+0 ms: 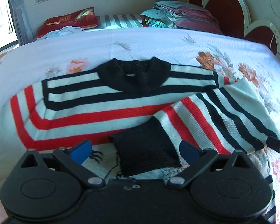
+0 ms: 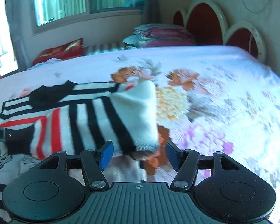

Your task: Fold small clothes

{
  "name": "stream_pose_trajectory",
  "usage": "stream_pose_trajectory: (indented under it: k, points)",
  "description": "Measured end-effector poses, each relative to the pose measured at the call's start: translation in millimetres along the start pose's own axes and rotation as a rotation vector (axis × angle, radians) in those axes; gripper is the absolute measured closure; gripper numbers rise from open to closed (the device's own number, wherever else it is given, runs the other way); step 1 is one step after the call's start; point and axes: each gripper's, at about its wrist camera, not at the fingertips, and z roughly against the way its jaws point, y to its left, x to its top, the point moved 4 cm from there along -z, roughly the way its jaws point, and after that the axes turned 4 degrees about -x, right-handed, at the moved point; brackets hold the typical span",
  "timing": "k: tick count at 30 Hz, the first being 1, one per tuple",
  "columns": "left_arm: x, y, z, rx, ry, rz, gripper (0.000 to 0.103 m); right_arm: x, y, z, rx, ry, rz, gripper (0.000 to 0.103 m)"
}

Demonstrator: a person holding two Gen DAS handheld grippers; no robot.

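On the bedspread (image 1: 158,41), sweater (image 1: 106,100) hem hidden; both grippers (image 1: 135,150) (image 2: 139,154) spread wide

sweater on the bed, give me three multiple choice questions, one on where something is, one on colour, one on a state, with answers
1. Where does the black cuff of the folded-in sleeve lie?
A. hanging off the bed edge
B. on the sweater's body, between the left claw's fingers
C. on the red pillow

2. What colour is the collar of the sweater?
A. black
B. red
C. white

3. How does the left claw stand?
A. shut on the cuff
B. shut on nothing
C. open, its blue pads apart on either side of the cuff

Answers:
1. B, the cuff rests on the sweater's front in the left wrist view, framed by the two pads.
2. A, the collar is solid black above the black and white stripes.
3. C, a wide gap separates the pads and neither presses the cuff.
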Motion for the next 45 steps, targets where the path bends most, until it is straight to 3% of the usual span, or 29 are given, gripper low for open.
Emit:
stream_pose_trajectory:
  k: [3, 5, 10, 14, 22, 31, 32, 34, 37, 39, 45]
  points:
    - [-1, -5, -6, -0.002, 0.007, -0.005, 0.012, -3, -11, -5, -0.005, 0.019, -0.016, 0.042]
    - [-2, -7, -11, -0.009, 0.021, -0.006, 0.029, -3, -15, -8, 0.000, 0.027, -0.024, 0.042]
    - [-3, -11, -17, -0.001, 0.015, -0.003, 0.037, -2, -14, -20, 0.010, 0.039, -0.036, 0.042]
    - [-3, -12, -19, 0.000, 0.007, 0.008, 0.055, 0, -15, -26, 0.012, 0.040, -0.041, 0.042]
    - [-1, -12, -16, -0.011, -0.014, 0.014, 0.076, 1, -22, -21, 0.019, 0.032, -0.066, 0.042]
    - [1, -16, -12, -0.015, -0.029, -0.009, 0.085, 1, -28, -7, 0.006, 0.018, -0.078, 0.041]
    - [1, -16, -12, -0.012, -0.029, -0.011, 0.085, 1, -28, -6, 0.006, 0.019, -0.081, 0.039]
    - [1, -16, -13, -0.011, -0.025, -0.012, 0.085, -1, -30, -4, -0.014, 0.016, -0.076, 0.025]
    - [0, -15, -17, -0.021, 0.005, 0.007, 0.061, -4, -33, -1, -0.028, 0.008, -0.056, 0.024]
    - [-2, -15, -18, -0.038, 0.007, 0.030, 0.056, -8, -35, -6, -0.030, 0.022, -0.048, 0.024]
    - [-4, -13, -21, -0.082, -0.024, 0.067, 0.084, -11, -30, -18, -0.014, 0.036, -0.057, 0.025]
